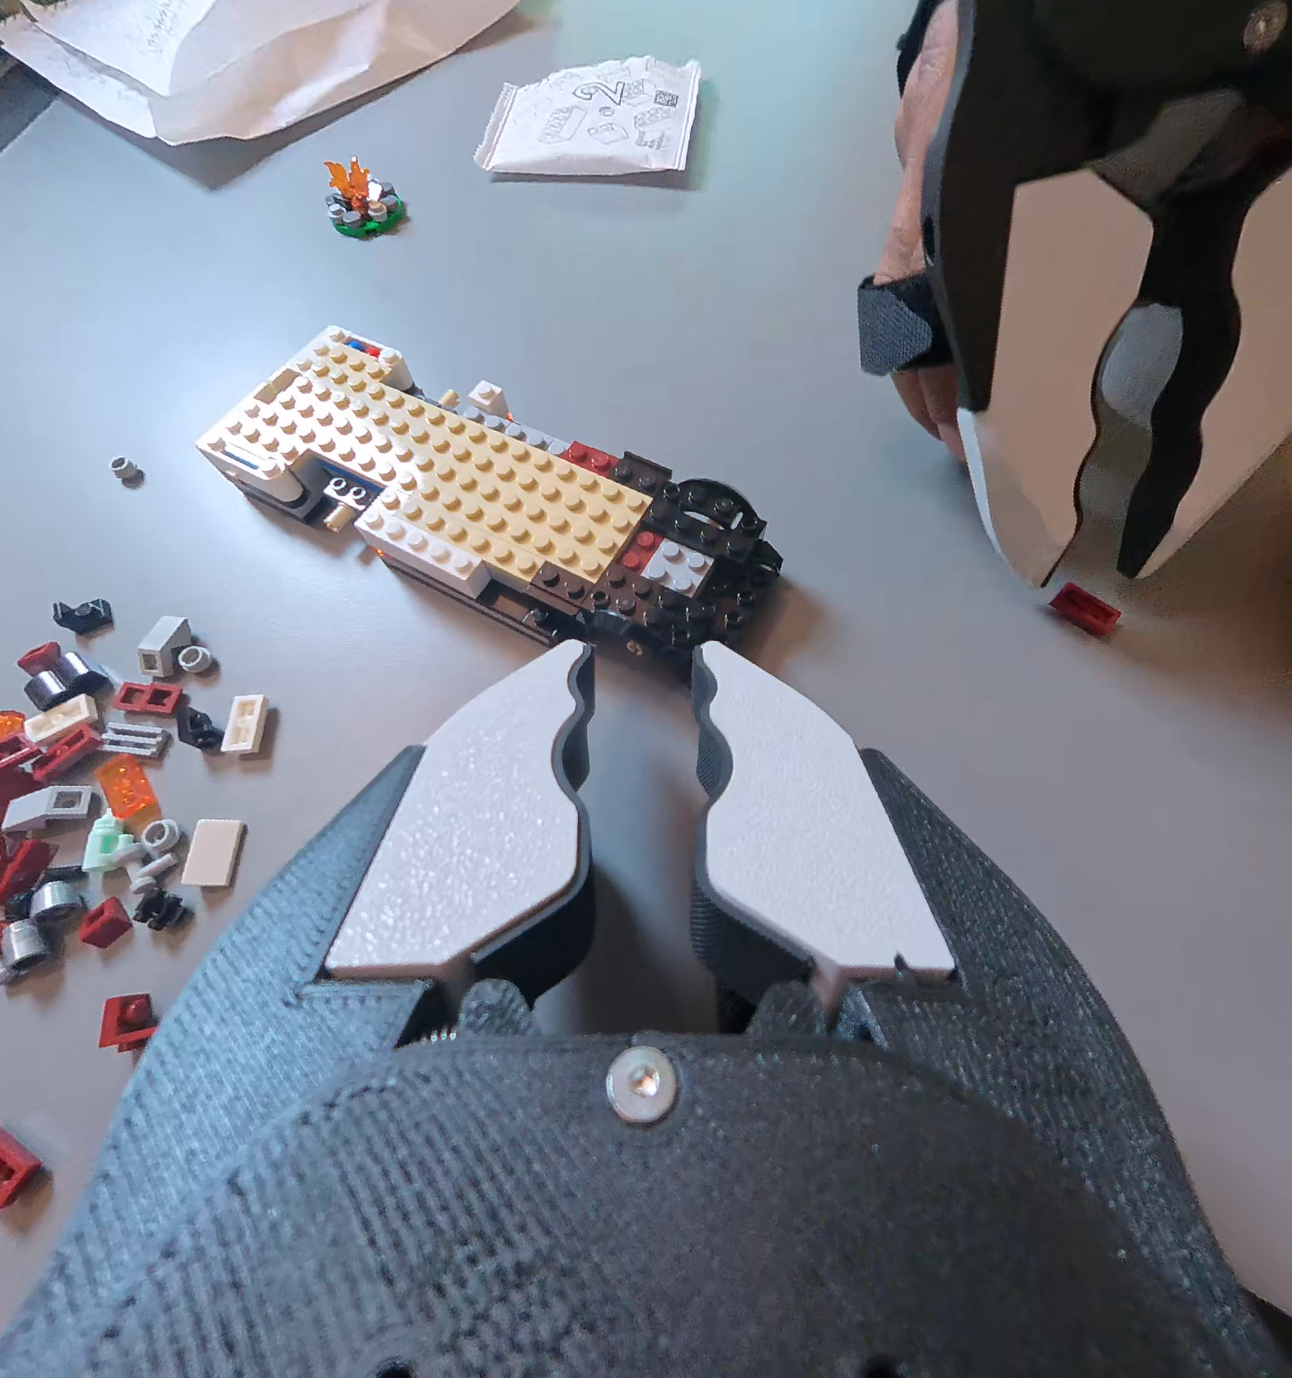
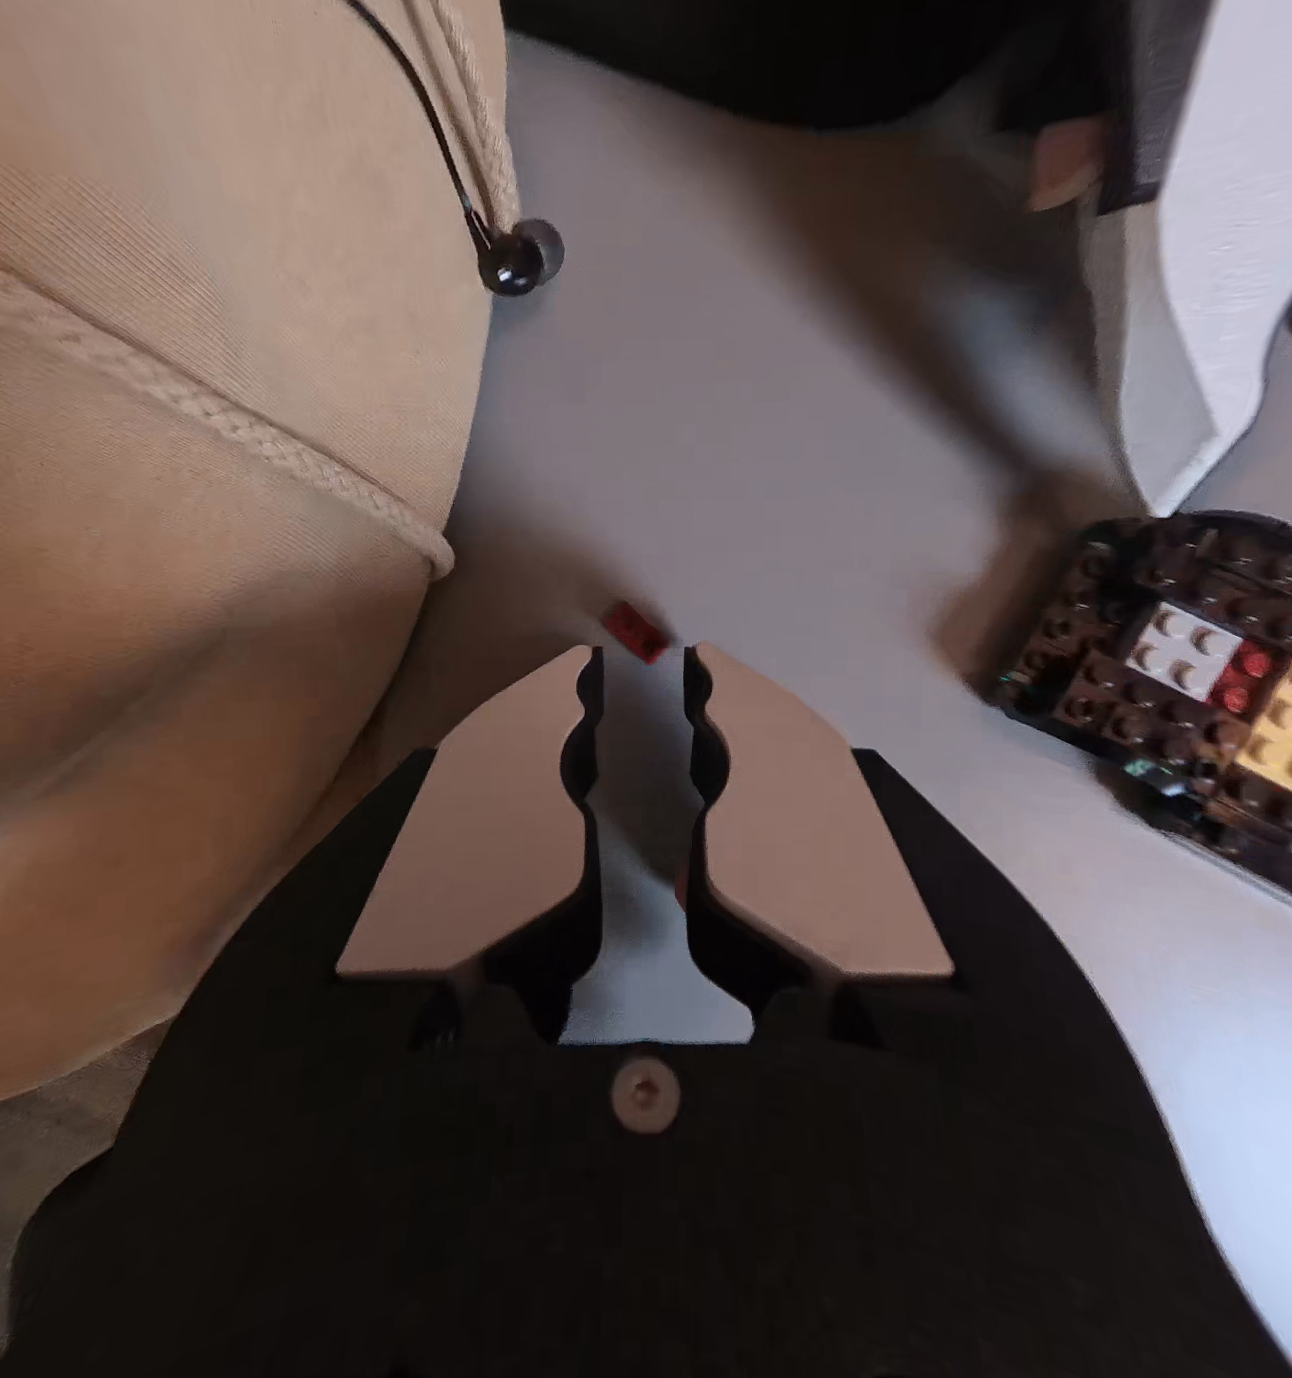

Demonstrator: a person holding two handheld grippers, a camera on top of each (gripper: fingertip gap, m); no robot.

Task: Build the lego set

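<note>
The left gripper [image 1: 643,656] sits low over the grey tabletop [image 1: 889,746], jaws parted a little with nothing between them, tips just short of the black end of the brick model [image 1: 479,492]. The model lies flat, studs up, tan plates along its middle, white bricks on its edges, red and grey bits near the black end. It probably lies that way so more parts can be pressed on from above, and the left gripper looks placed to steady it.

Right of the model, the right gripper [image 1: 1090,574] points down at the tabletop, a hand [image 1: 919,246] behind it. Its jaws stand slightly apart and hold nothing. A small red plate [image 1: 1084,608] lies on the tabletop just beside its tips, apart from them. In the right wrist view the same red plate [image 2: 635,632] shows just beyond the open tips, lying free, with a beige garment [image 2: 181,447] filling the side away from the model.

Left of the model lies a loose pile [image 1: 69,805] of small parts: red, grey, white, black, clear orange. It is likely spread out so single pieces can be picked. Beyond the model stands a tiny campfire build [image 1: 363,197] on a green base. Farther off lie a torn white paper bag [image 1: 598,119], printed with brick drawings, a large numeral and a square code, and a larger paper sheet [image 1: 255,52]. No brand name is readable.
</note>
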